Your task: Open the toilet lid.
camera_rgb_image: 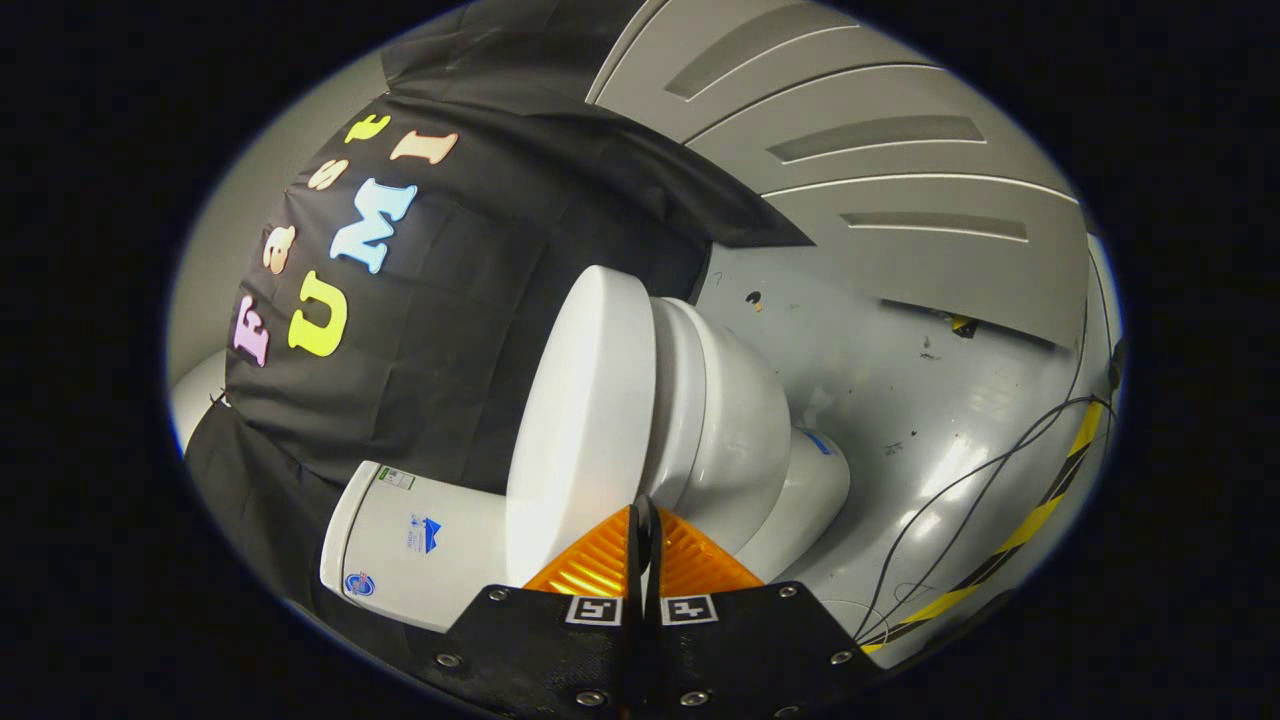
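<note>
The view is rolled sideways, so the white toilet lies across it. Its lid [580,420] rests flat on the seat and bowl [740,440], with the tank [410,545] against the black cloth wall. My gripper [641,508] is shut, its orange fingers [600,565] pressed together with only a thin dark slit between them. The fingertips sit right at the side rim of the lid, at the seam where lid meets seat. Whether they touch the rim is hard to tell. Nothing is held between them.
The toilet's pedestal [810,490] stands on a glossy grey floor [900,400]. Black cables [960,500] and a yellow-black hazard tape strip [1040,515] run along the floor beyond the bowl. A grey panelled wall [880,130] rises behind.
</note>
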`<action>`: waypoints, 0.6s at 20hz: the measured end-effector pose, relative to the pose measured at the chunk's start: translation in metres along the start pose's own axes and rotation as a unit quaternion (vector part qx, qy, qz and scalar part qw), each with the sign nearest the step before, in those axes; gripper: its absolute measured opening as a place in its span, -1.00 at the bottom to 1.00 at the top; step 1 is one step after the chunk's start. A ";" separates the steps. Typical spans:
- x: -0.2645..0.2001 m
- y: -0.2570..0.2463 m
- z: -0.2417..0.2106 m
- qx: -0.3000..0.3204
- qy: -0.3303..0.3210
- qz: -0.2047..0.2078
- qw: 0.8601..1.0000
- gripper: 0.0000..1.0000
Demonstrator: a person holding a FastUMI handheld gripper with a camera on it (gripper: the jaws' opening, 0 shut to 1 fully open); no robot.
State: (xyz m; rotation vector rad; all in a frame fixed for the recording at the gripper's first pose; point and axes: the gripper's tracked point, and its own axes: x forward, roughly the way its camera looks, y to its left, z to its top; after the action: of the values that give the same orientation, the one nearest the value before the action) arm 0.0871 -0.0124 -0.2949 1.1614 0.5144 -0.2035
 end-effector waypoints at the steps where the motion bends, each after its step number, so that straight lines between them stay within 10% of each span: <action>1: 0.000 0.002 0.000 -0.004 0.001 -0.003 1.000 -1.00; 12: -0.023 0.056 0.015 -0.104 -0.011 -0.006 0.994 -1.00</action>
State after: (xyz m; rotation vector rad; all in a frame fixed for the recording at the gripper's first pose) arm 0.0946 -0.0060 -0.2332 0.9515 0.5102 -0.1692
